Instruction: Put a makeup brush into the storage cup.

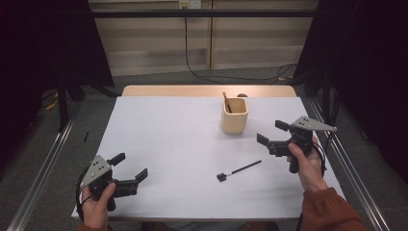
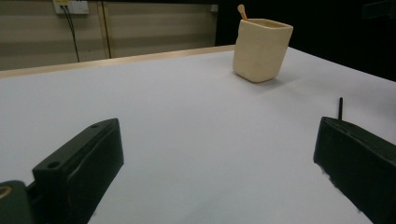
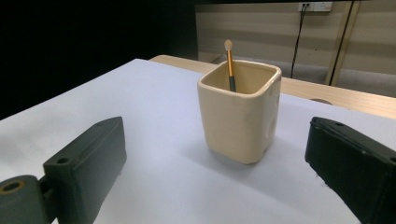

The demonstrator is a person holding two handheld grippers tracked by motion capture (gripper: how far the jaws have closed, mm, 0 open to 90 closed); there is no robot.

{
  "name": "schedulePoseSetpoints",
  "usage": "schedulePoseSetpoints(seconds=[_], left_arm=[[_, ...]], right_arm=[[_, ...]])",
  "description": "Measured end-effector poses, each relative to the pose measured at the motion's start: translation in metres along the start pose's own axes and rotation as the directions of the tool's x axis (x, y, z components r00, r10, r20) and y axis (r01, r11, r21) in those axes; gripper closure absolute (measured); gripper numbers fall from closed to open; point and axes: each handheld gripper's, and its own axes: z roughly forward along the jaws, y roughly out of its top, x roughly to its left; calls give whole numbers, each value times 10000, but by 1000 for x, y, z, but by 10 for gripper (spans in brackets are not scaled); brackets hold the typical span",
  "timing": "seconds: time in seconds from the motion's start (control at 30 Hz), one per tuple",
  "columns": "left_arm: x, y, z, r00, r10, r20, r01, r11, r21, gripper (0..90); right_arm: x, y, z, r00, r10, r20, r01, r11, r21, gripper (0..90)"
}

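My left jaw hides most of the black brush (image 2: 341, 108); the stick's (image 3: 229, 65) lower end sits hidden inside the cup (image 3: 240, 119).

Wearing a rust-orange sleeve (image 1: 332, 211) on the right forearm, cuff ending at the wrist. Gripping a black handle in each hand. Carrying the left gripper (image 1: 130, 167): black body, two flat black jaws, a grey three-cornered plate (image 1: 96, 170) on top dotted with small holes. Carrying the right gripper (image 1: 272, 133), built alike, its own grey plate (image 1: 312, 124) pointed outward. Trailing a thin black cable (image 1: 321, 155) beside the right wrist, another looping by the left hand (image 1: 96, 204). Showing, in the gripper views, blocky matte black jaws with a round screw hole near each tip and a brass-coloured ring at the lower left corner.
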Motion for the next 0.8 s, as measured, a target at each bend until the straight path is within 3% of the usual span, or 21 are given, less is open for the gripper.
schedulePoseSetpoints(seconds=[0.17,0.8], left_arm=[[0,0,0,10000,37,10,-37,10000,15,16],[-1,-1,0,9999,-39,102,39,10000,13,15]], right_arm=[[5,-9,-12,10000,-88,-7,88,10000,-41,43],[9,-50,-48,9977,395,552,-400,9992,64,47]])
